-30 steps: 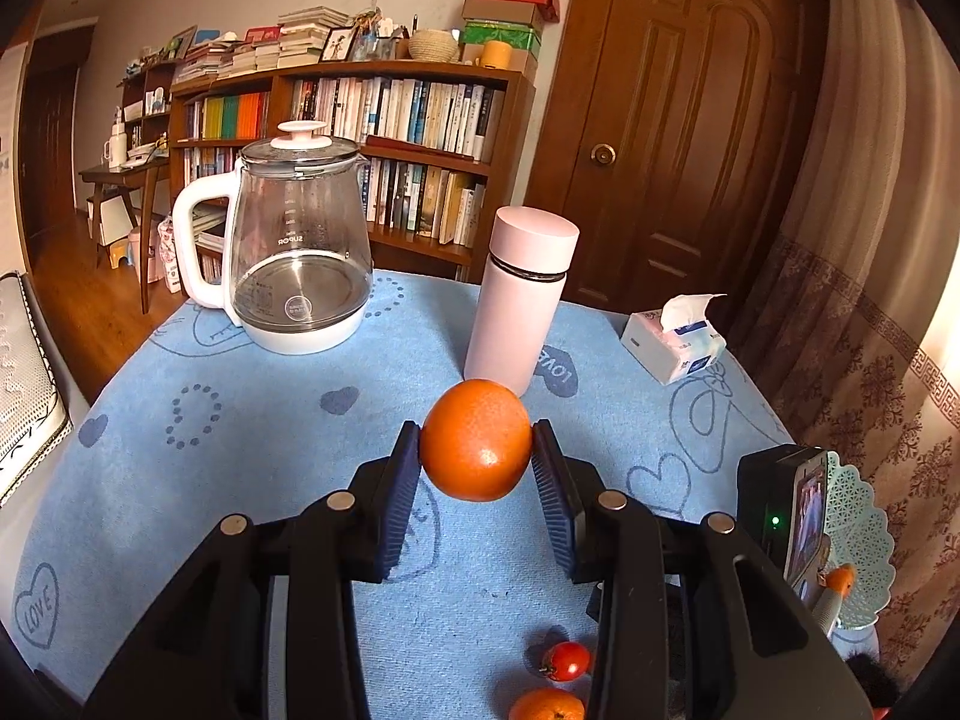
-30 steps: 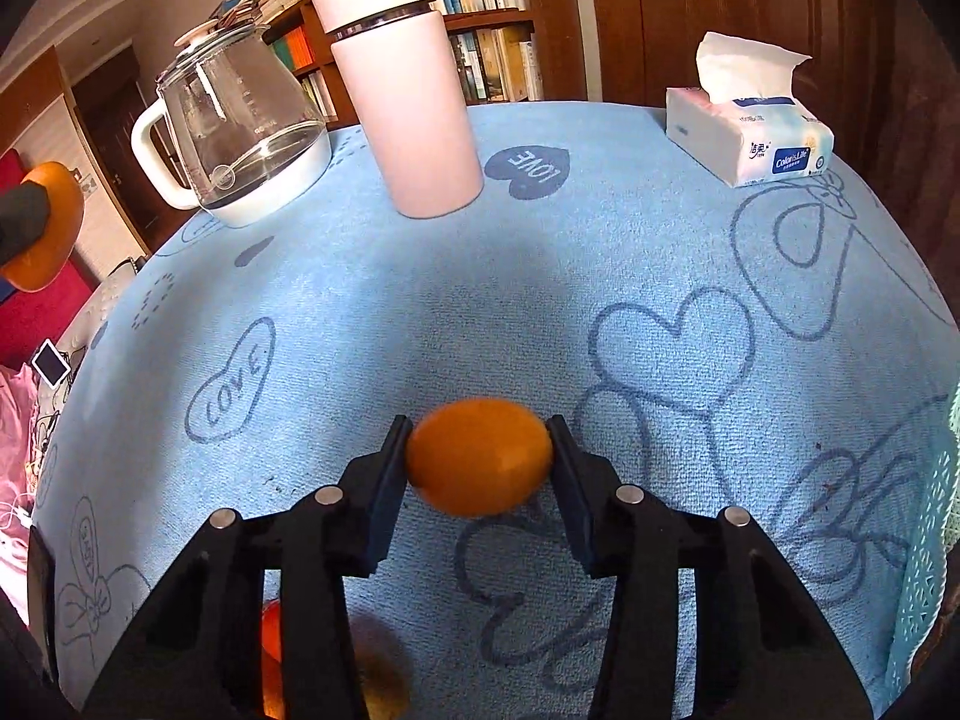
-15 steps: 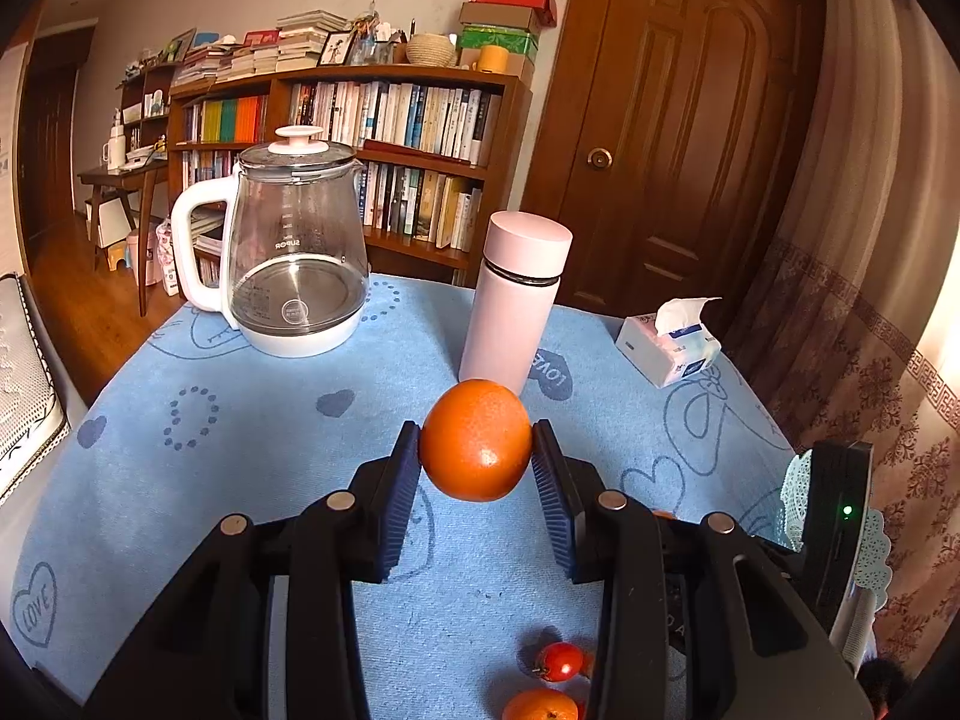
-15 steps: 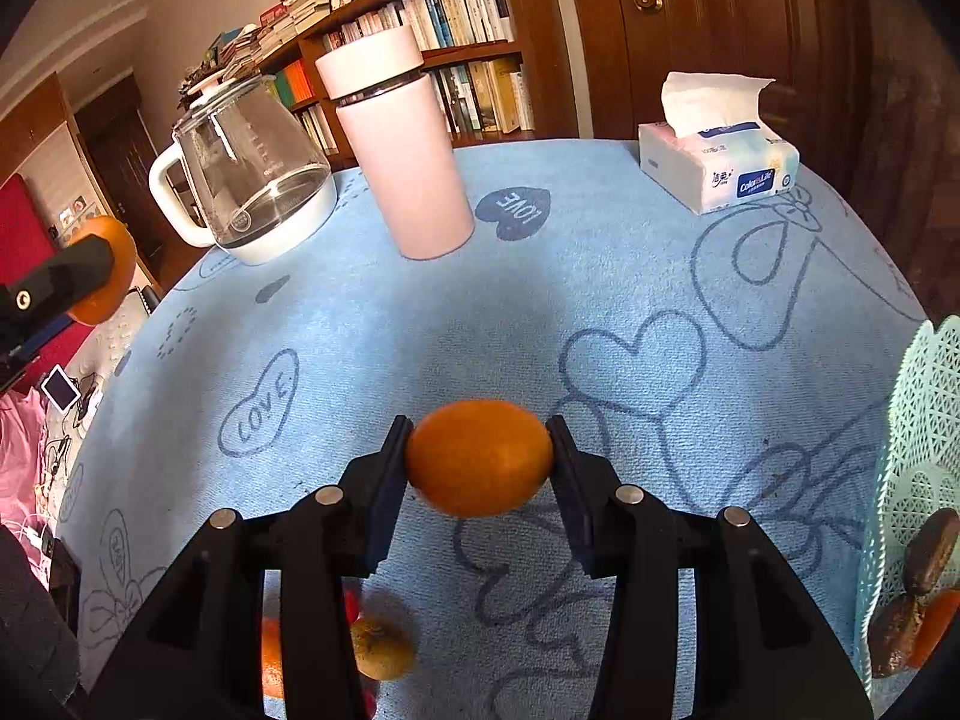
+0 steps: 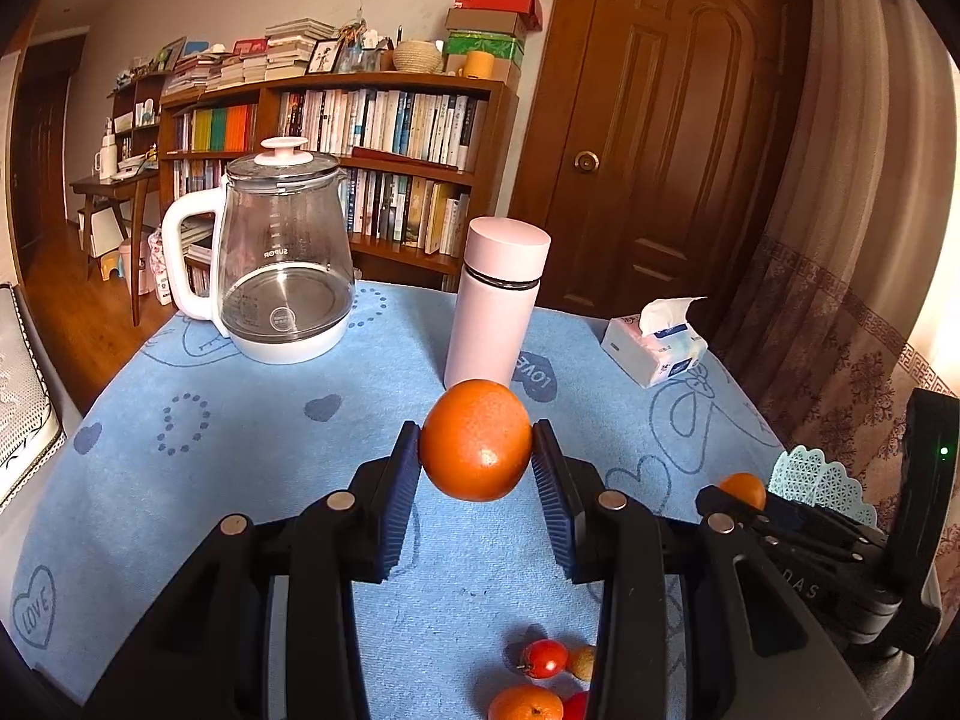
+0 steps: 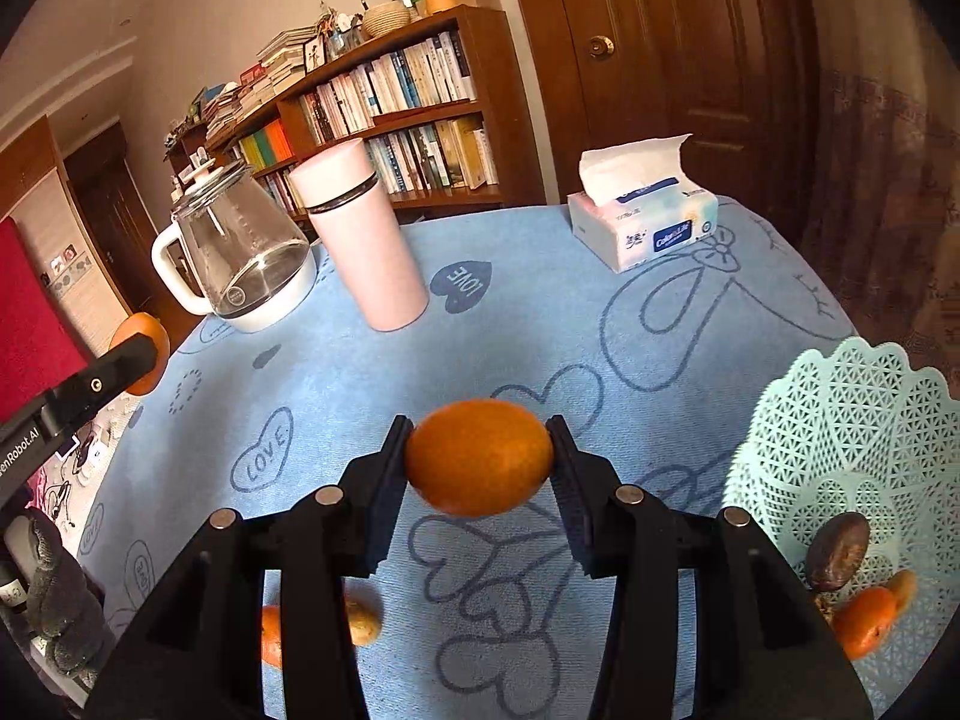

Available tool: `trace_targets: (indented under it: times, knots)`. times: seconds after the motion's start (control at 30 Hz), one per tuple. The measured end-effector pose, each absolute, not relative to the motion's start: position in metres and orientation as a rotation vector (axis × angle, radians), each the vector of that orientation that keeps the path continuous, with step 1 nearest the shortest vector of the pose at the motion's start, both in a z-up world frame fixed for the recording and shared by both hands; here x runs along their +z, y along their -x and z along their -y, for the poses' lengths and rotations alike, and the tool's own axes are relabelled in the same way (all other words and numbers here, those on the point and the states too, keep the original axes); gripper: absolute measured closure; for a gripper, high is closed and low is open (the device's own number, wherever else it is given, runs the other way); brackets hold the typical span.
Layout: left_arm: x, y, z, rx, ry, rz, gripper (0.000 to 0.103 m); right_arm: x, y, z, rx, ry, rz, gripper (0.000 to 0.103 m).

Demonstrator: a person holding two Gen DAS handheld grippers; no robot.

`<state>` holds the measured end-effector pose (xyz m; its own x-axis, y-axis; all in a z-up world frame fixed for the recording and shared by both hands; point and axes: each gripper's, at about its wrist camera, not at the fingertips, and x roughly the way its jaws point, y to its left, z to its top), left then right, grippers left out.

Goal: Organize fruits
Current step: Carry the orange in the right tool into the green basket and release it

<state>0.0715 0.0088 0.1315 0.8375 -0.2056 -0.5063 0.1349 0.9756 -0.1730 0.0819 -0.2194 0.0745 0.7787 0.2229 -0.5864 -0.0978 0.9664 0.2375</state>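
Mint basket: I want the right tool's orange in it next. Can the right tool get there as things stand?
Probably yes: the right tool, shut on its orange, has bare tablecloth toward the mint basket, whose near side lies open.

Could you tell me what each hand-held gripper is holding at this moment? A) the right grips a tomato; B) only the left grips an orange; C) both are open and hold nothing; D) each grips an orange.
D: the left hand-held gripper clamps one orange, and the right hand-held gripper clamps another orange.
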Motion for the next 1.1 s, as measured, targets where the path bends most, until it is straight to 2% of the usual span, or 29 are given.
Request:
trace_targets:
  times: [0.47,1.1]
  knots:
    - [0.133,-0.066,0.003,-0.205,0.113,-0.543,0.065,0.078,-0.05,0.301,0.02,-0.301,-0.634,0.057]
    - [0.132,-0.061,0.015,-0.231,0.086,-0.541,0.065,0.036,-0.05,0.336,-0.069,-0.409,-0.783,0.057]
